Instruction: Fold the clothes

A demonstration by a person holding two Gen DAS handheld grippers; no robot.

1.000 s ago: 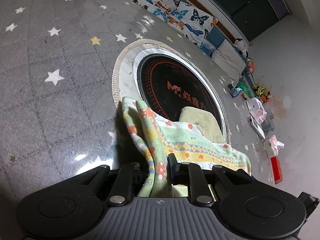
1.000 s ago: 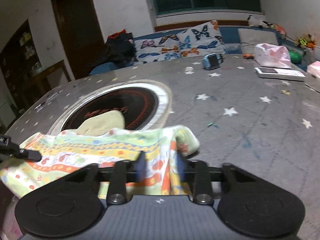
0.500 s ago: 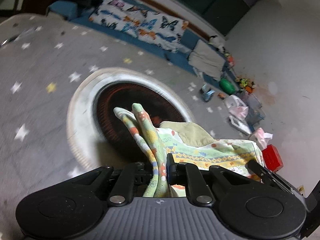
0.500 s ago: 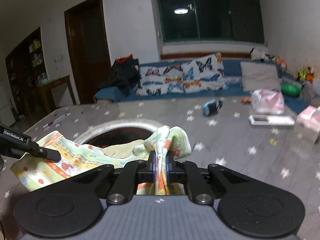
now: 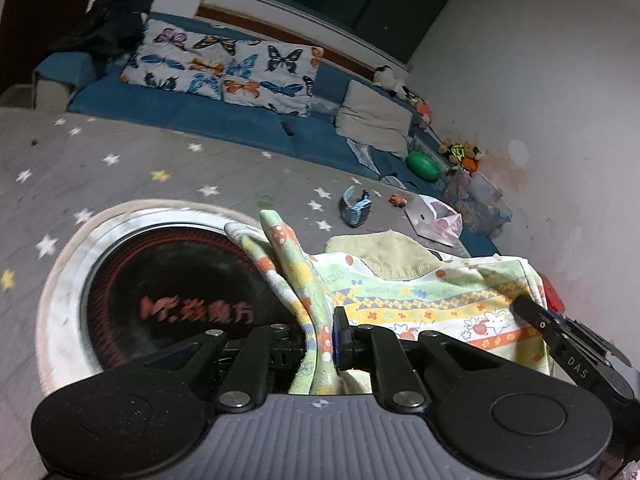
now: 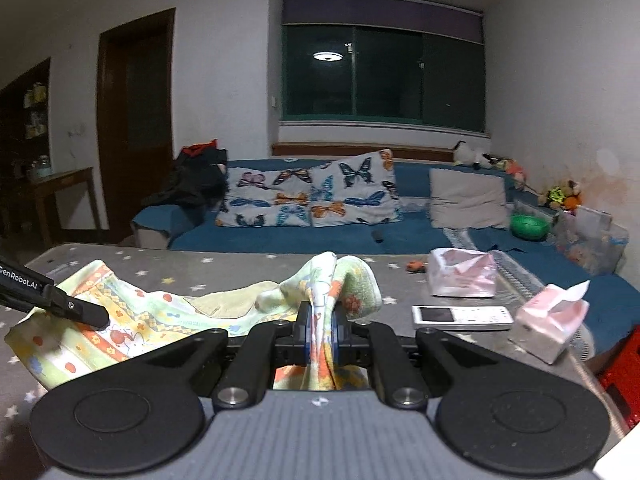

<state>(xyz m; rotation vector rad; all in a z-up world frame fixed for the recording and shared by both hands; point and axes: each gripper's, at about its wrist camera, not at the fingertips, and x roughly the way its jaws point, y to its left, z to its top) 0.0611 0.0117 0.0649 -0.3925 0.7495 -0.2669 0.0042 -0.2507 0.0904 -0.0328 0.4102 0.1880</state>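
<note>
A small pastel patterned garment (image 5: pixel 420 300) with a plain yellow-green lining hangs stretched between both grippers, above the grey star-print table (image 5: pixel 120 160). My left gripper (image 5: pixel 320 338) is shut on one bunched corner of it. My right gripper (image 6: pixel 322 330) is shut on the other bunched corner; the garment (image 6: pixel 160 316) spreads to the left in the right wrist view. Each gripper's fingertips show in the other's view, the right one (image 5: pixel 532 312) and the left one (image 6: pixel 86 314), pinching the cloth.
A round black cooktop with a white rim (image 5: pixel 168 292) is set in the table under the garment. A blue watch (image 5: pixel 356 208), pink tissue packs (image 6: pixel 460 276) (image 6: pixel 552 320), a white phone (image 6: pixel 462 316) and a red box (image 6: pixel 620 368) lie at the right. A blue sofa (image 6: pixel 320 232) stands behind.
Both grippers have lifted the garment up off the table and tilted upward; the right gripper closed onto its corner. The cloth now hangs stretched between them.
</note>
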